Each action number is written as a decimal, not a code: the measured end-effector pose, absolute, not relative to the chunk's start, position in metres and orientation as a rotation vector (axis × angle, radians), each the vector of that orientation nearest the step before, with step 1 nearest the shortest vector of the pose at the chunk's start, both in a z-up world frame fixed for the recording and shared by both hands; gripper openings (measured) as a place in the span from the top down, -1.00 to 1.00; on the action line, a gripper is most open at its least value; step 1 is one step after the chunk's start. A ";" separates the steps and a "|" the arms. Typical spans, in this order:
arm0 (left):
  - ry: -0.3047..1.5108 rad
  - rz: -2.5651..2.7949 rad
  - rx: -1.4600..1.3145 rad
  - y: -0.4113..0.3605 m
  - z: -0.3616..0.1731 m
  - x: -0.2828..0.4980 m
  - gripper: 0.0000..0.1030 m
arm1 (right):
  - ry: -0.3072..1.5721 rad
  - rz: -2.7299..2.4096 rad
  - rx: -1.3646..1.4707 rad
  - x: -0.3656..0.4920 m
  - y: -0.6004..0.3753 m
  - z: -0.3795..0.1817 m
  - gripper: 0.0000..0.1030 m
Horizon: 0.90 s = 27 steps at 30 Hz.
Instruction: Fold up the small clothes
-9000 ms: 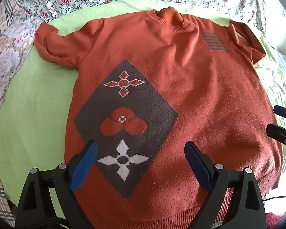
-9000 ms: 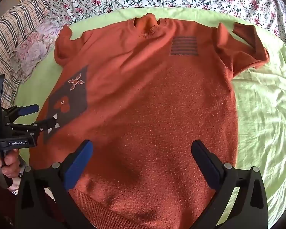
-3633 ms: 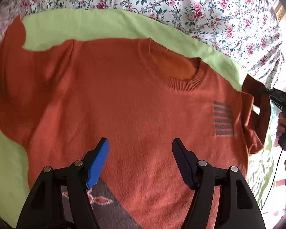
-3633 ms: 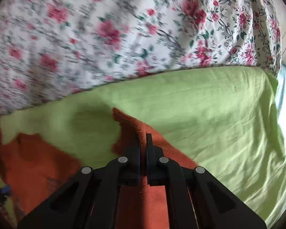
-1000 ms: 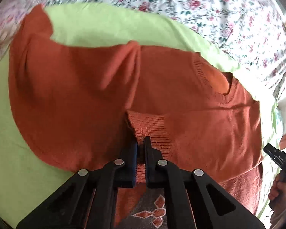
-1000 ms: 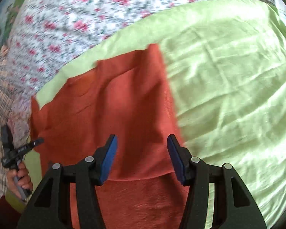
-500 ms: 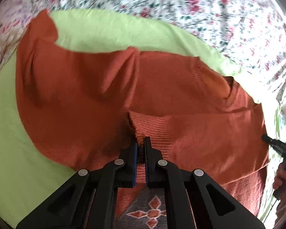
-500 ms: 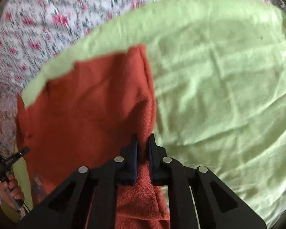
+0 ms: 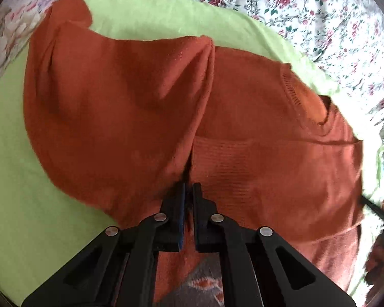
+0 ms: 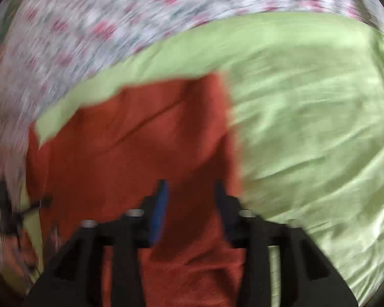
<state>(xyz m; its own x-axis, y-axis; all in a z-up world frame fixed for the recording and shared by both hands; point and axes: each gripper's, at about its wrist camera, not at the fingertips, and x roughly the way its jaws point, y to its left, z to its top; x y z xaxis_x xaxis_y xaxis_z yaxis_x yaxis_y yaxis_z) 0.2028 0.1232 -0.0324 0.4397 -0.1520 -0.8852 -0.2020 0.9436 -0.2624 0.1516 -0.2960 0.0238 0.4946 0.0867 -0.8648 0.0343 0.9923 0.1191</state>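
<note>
An orange knit sweater point(image 9: 120, 107) lies on a light green sheet point(image 9: 18, 179). Its left sleeve is folded in over the chest, and the collar point(image 9: 307, 102) shows at the right. My left gripper point(image 9: 189, 192) is shut on the sleeve's ribbed cuff, just above the sweater body. In the blurred right wrist view the sweater's folded right side point(image 10: 146, 148) lies ahead, and my right gripper point(image 10: 190, 186) is open just above it, holding nothing. The other gripper shows at the far right of the left wrist view point(image 9: 376, 209).
A floral bedspread point(image 9: 294, 2) lies beyond the green sheet, which fills the right half of the right wrist view point(image 10: 307, 128). A grey diamond pattern on the sweater point(image 9: 202, 281) shows below my left gripper.
My right gripper was shut on the sweater's folded edge half a second ago and has opened and let go. My left gripper keeps hold of the cuff and has carried it further over the chest.
</note>
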 end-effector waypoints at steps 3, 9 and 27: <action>1.085 0.035 -0.390 0.140 -0.016 0.193 0.66 | 1.134 0.005 0.115 0.149 -0.293 -0.002 -0.08; 0.993 0.178 -0.492 0.220 0.012 0.195 0.10 | 1.110 0.074 0.183 0.136 -0.284 0.016 -0.08; 0.923 0.486 -0.792 0.436 -0.026 0.335 0.17 | 1.191 0.155 0.109 0.114 -0.238 0.022 -0.08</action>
